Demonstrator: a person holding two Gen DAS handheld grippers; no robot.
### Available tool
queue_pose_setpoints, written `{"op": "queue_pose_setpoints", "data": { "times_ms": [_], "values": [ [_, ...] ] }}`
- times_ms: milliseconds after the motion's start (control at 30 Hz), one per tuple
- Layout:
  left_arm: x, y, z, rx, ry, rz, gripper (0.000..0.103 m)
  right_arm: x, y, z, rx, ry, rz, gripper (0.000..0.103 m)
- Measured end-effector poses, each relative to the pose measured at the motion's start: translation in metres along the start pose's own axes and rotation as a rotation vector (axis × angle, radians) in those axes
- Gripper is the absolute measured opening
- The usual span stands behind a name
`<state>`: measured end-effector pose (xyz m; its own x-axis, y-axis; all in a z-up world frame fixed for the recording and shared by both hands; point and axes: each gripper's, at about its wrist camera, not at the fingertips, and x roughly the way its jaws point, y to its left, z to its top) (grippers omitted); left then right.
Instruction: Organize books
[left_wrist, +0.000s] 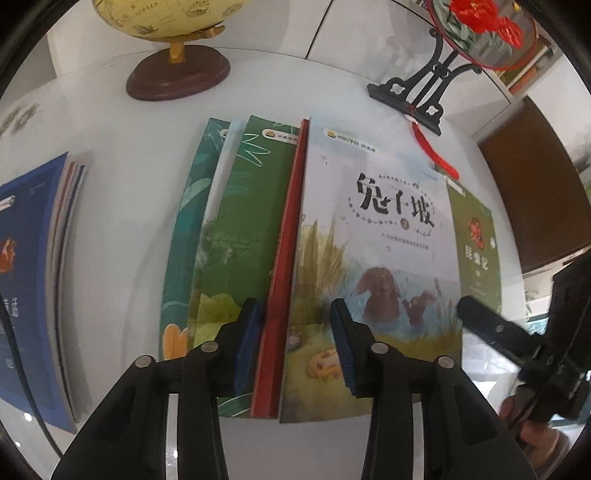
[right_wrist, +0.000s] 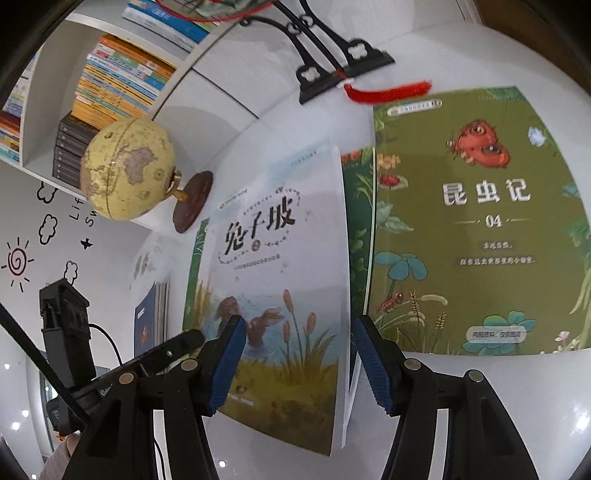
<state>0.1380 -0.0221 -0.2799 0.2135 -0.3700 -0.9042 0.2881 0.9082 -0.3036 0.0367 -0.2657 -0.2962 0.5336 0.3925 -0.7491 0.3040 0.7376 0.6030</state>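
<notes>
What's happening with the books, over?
Left hand-held gripper open over rabbit book. Right hand-held gripper open at its right edge. Books overlapping, untidy. Nothing blocking.

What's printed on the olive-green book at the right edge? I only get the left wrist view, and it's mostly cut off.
Observer: The olive-green paperback book shows a red butterfly above white characters and the number 04.
Operator: Anything beside it?
Observer: A dark green leafy cover shows between it and the white rabbit-cover book.
Operator: Right jaws gripping?
Observer: No, the right gripper has open jaws, above that rabbit book's lower right part.
</notes>
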Motion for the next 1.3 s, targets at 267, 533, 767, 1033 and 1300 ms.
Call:
{"op": "queue_pose_setpoints", "data": {
  "times_ms": [267, 533, 767, 1033, 1300],
  "values": [
    [0.007, -0.030, -0.004, 0.116, 0.017, 0.066, 0.056, 0.014, -0.009, 0.001, 0.041, 0.046, 0.037, 0.060],
    [-0.011, -0.021, -0.002, 0.031, -0.057, -0.049, 0.055, 0.004, -0.015, 0.004, 0.048, 0.032, 0.043, 0.060],
    [-0.002, -0.024, 0.001, 0.023, -0.017, -0.093, 0.055, 0.003, -0.015, 0.004, 0.066, 0.028, 0.050, 0.060],
    [0.000, -0.026, 0.005, 0.034, 0.002, -0.083, 0.056, 0.001, -0.017, 0.005, 0.083, 0.031, 0.066, 0.060],
    [0.007, -0.044, 0.003, 0.029, 0.033, -0.189, 0.056, -0.010, -0.031, 0.008, 0.089, 0.005, 0.010, 0.065]
  ]
}}
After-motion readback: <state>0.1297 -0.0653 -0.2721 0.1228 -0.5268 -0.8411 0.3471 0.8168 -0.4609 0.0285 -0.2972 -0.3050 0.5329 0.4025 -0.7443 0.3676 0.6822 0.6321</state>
